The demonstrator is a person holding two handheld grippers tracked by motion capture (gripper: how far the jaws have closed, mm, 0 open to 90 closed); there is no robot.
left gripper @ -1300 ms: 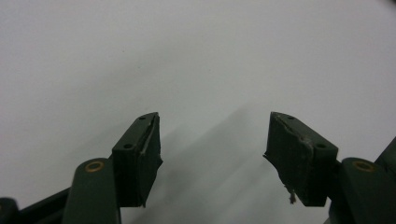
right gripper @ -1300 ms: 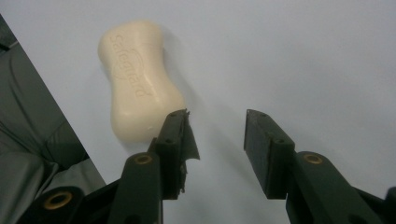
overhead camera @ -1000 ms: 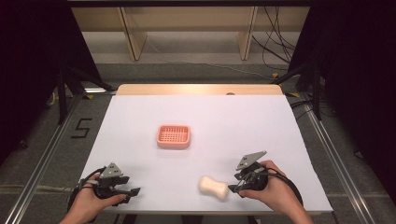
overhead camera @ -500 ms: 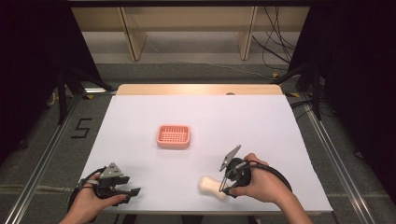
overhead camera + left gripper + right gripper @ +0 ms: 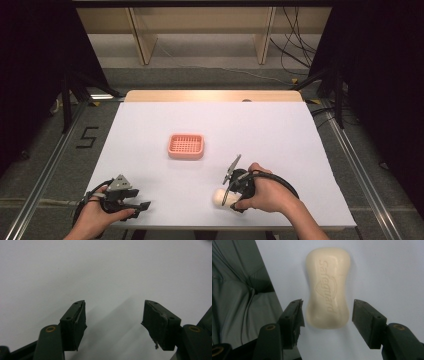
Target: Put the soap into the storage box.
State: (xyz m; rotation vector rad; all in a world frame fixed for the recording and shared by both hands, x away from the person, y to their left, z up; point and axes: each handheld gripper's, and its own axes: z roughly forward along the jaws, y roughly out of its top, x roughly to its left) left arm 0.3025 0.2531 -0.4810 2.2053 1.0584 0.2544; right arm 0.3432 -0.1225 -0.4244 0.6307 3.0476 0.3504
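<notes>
We see a soap lying flat on the white worktop, near the front edge. It is a smooth, cream bar with round corners and a thinner middle (a bit like a bone). A word is pressed into its top, with a curved mark under it. In the high view the soap pokes out to the left of the right hand.

The right claw is over the near end of the soap. Its two black jaws are apart, one on each side of the bar, and they do not touch it. The jaws are blocky, with small screw holes and rough, torn pads. Grey cloth with folds shows at the left of that view.

The left claw is apart too, with only bare white worktop between its jaws. We see it at the front left, held in the left hand.

A small pink basket sits in the middle of the worktop, well apart from the soap. It is a low box with round corners and a grid of little holes.

Since a second ago, the right claw has swung left and come down over the soap. The left claw, the basket and the soap have stayed put.
</notes>
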